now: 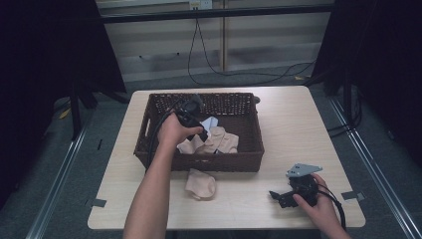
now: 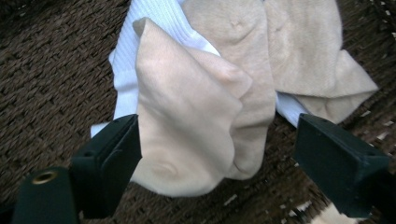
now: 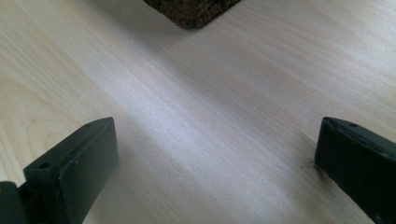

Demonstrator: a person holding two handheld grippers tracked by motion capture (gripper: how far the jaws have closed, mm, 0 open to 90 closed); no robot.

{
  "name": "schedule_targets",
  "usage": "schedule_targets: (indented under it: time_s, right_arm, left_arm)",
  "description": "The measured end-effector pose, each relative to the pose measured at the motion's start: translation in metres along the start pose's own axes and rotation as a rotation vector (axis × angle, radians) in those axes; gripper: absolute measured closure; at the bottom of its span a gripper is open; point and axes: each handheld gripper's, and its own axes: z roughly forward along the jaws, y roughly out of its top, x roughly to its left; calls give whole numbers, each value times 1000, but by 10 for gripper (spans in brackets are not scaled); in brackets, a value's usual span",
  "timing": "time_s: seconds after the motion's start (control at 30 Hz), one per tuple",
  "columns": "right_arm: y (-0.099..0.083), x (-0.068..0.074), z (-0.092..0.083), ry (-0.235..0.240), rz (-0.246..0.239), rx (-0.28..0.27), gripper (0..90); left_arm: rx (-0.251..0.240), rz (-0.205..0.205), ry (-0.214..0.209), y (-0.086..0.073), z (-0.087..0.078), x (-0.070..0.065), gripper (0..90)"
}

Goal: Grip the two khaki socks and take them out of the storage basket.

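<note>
A dark wicker basket (image 1: 219, 162) sits mid-table with beige socks (image 1: 219, 141) and a white sock (image 1: 210, 122) piled inside. My left gripper (image 1: 201, 130) reaches down into it, jaws open. In the left gripper view a folded beige sock (image 2: 187, 126) lies between the jaws of that gripper (image 2: 217, 135). The left jaw is at the sock's edge and the right jaw stands clear of it. A white ribbed sock (image 2: 154, 28) lies underneath. My right gripper (image 1: 273, 196) rests open near the table's front right, with nothing between the jaws (image 3: 215, 135).
One beige sock (image 1: 200, 183) lies on the light wooden table (image 1: 288, 129) just in front of the basket. A basket corner (image 3: 191, 11) shows ahead of the right gripper. Cables run across the floor behind the table.
</note>
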Motion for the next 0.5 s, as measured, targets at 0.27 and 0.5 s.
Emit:
schedule_targets:
  time_s: [0.27,0.5]
  right_arm:
    - [0,0,0,-1,1,0,0]
    - [0,0,0,-1,-3,-2,0]
  left_arm:
    - [29,-34,3,0,18,10,189]
    - [31,-44,-16,-3,30,16,235]
